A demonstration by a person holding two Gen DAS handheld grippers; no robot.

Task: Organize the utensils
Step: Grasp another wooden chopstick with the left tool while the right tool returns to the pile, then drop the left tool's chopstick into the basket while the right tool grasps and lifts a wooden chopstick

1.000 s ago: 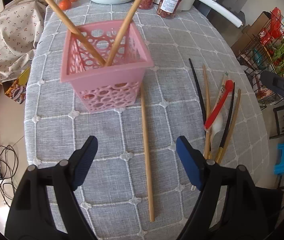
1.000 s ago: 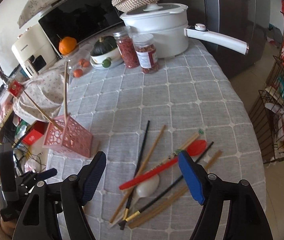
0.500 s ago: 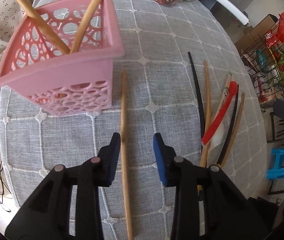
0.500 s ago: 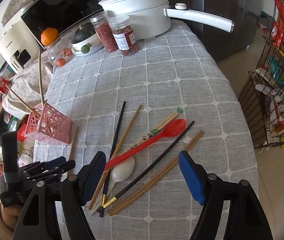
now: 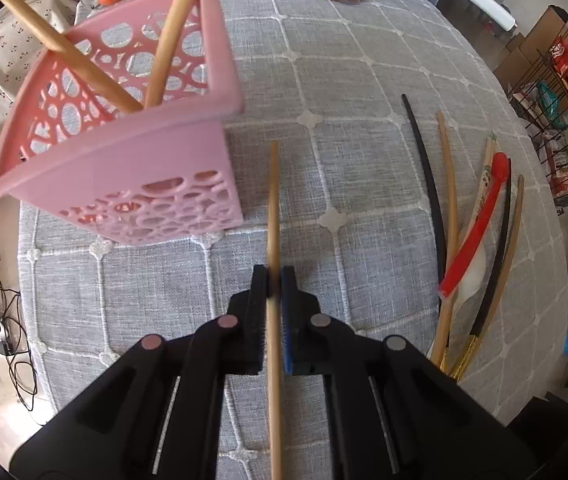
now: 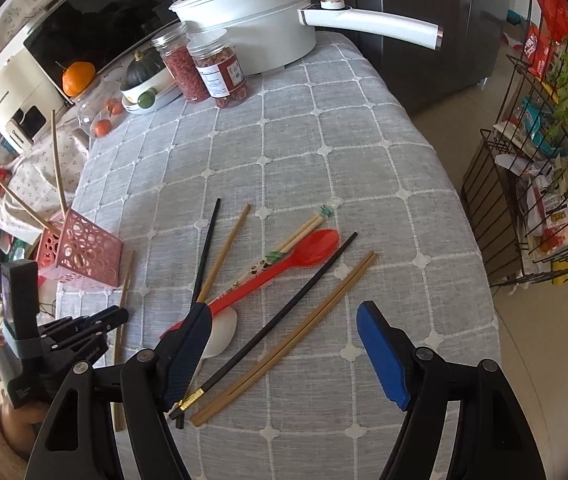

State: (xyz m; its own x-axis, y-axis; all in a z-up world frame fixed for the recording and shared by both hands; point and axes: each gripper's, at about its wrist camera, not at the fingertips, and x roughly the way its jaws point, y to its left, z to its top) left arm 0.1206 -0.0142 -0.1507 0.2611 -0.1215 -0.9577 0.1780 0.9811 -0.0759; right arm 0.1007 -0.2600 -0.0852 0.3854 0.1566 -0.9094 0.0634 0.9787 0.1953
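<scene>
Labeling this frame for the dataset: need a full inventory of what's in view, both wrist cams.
Basket: 1, pink, table's left edge.
Chopsticks in basket: 2, wooden, leaning.
Gripped chopstick: 1, wooden, right of basket.
Loose black chopsticks: 2, in pile.
Loose wooden chopsticks: several, in pile.
Red spoon: 1, in pile.
White spoon: 1, under red spoon.
Pot: 1, white, far end.
Jars: 2, red contents, by pot.
Tablecloth: 1, grey checked.
Left gripper: black, shut on chopstick.
Right gripper: open, above pile.
</scene>
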